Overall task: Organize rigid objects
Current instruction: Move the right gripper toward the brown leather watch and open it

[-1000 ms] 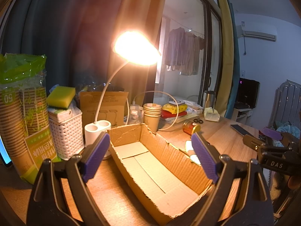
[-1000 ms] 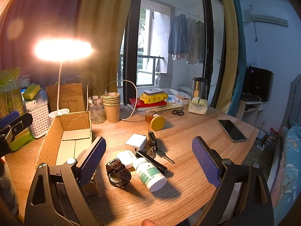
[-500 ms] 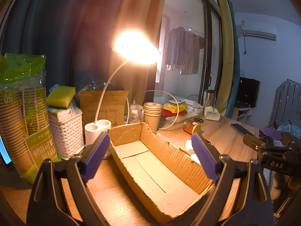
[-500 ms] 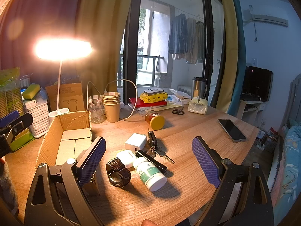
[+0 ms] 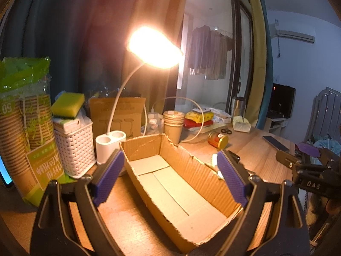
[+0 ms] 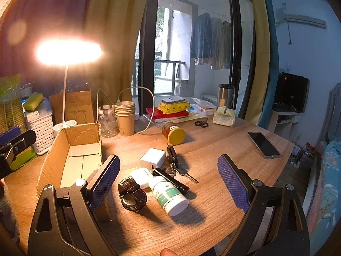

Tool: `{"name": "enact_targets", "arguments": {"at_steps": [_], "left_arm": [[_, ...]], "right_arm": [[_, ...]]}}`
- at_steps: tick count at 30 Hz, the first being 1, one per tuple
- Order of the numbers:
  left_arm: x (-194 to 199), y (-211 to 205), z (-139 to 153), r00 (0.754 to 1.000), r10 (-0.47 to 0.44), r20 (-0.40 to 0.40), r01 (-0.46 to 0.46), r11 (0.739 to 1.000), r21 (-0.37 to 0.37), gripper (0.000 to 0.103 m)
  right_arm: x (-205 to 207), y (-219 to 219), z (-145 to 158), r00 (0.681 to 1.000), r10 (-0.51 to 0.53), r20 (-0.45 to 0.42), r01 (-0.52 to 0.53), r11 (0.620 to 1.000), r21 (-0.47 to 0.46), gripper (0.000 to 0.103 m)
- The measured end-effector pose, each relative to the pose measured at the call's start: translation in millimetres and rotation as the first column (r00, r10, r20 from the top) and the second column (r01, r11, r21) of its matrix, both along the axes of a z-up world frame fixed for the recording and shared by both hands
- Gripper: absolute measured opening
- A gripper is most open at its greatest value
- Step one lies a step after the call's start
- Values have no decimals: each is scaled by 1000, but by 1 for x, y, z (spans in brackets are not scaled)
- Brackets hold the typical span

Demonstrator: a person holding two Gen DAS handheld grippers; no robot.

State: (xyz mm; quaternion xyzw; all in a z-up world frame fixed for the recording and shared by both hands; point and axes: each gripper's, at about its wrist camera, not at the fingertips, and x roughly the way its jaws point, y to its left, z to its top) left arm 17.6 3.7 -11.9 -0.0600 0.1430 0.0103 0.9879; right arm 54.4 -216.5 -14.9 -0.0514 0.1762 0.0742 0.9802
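An open, empty cardboard box [image 5: 181, 183] lies on the wooden desk; it also shows in the right wrist view [image 6: 70, 160]. My left gripper [image 5: 170, 175] is open and empty, hovering over the box. My right gripper [image 6: 168, 181] is open and empty above a cluster of items: a white pill bottle [image 6: 169, 195], a black watch [image 6: 132, 195], a white case [image 6: 141, 178], a white charger [image 6: 152, 156], a black flashlight [image 6: 171, 181] and keys [image 6: 177, 166].
A lit desk lamp [image 5: 110, 143], white basket [image 5: 73, 140] with a sponge, paper cup stack [image 6: 124, 117], cup package [image 5: 23, 128], a jar on its side [image 6: 173, 132], scissors [image 6: 201, 123] and a phone [image 6: 263, 144] stand around. The desk edge is at right.
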Motion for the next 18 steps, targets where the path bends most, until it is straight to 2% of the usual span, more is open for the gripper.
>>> {"name": "enact_targets", "arguments": {"at_steps": [3, 9, 13, 18], "left_arm": [[7, 0, -4, 999, 2, -37, -2, 1000, -1, 89], [26, 3, -20, 987, -6, -161, 1, 1000, -28, 89], [42, 5, -36, 960, -32, -277, 14, 998, -65, 89], [55, 9, -52, 930, -10, -368, -21, 996, -81, 89]], "right_arm": [[4, -2, -2, 1000, -4, -16, 4, 1000, -1, 95], [11, -4, -8, 999, -15, -38, 15, 1000, -1, 95], [16, -5, -13, 998, -22, -59, 22, 1000, -1, 95], [24, -10, -24, 995, -35, -95, 36, 999, 4, 95]]}}
